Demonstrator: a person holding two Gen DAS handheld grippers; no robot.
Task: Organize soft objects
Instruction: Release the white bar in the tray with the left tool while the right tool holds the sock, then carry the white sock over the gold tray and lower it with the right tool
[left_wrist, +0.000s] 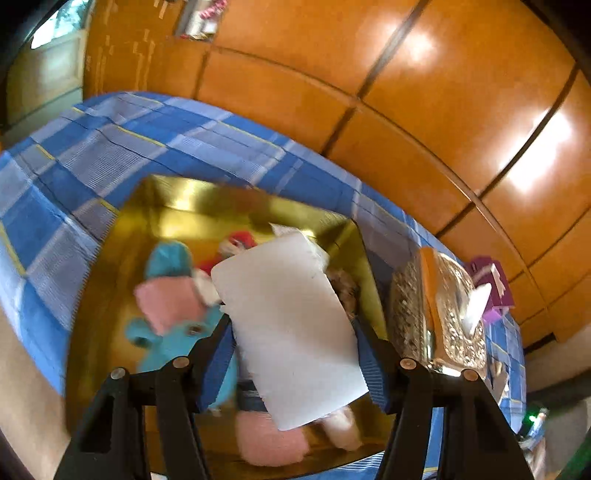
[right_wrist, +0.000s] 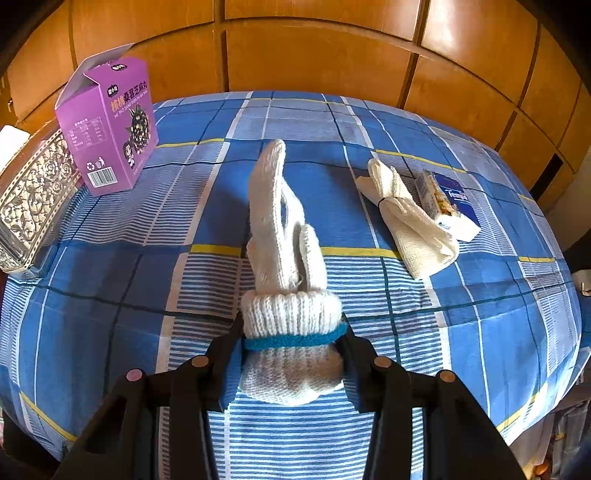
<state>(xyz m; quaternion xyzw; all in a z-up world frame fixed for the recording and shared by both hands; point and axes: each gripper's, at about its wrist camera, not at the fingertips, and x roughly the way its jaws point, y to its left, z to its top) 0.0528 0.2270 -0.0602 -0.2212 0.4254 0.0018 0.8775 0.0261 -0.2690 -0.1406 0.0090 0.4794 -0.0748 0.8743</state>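
The left gripper (left_wrist: 295, 354) grips a white foam block (left_wrist: 291, 328), its blue pads (left_wrist: 218, 362) pressed against the block's two long sides. The block hangs tilted over an open gold box (left_wrist: 110, 266) that sits on the blue plaid cloth (left_wrist: 92, 147). Inside the box lie several soft toys: a blue plush with a pink patch (left_wrist: 173, 314), something red and white (left_wrist: 236, 245) further back, a pink soft shape (left_wrist: 269, 439) near the front wall, and a brownish furry bit (left_wrist: 345, 288) peeking out past the block's right edge (this view is blurred, so finer detail is lost). To the right of the box stands a silver embossed tin (left_wrist: 439, 317), and beyond it a purple carton (left_wrist: 487, 280). An orange-brown wooden wall (left_wrist: 406, 110) rises behind the table.

The right gripper (right_wrist: 293, 354) is closed on a white knit glove (right_wrist: 284, 229), the jaws clamping it at the cuff, just at its blue band (right_wrist: 291, 341). The glove's fingers (right_wrist: 267, 173) stretch forward, away from the camera, over the cloth (right_wrist: 147, 295); whether they rest on it or hang just above I cannot tell. To the right lies a second bundle of white knit gloves (right_wrist: 410, 221), tied round its middle, touching a small blue tissue pack (right_wrist: 450, 199). At the far left stands the purple carton (right_wrist: 110, 129) with its flap open, next to the silver tin (right_wrist: 33, 195) at the table's edge
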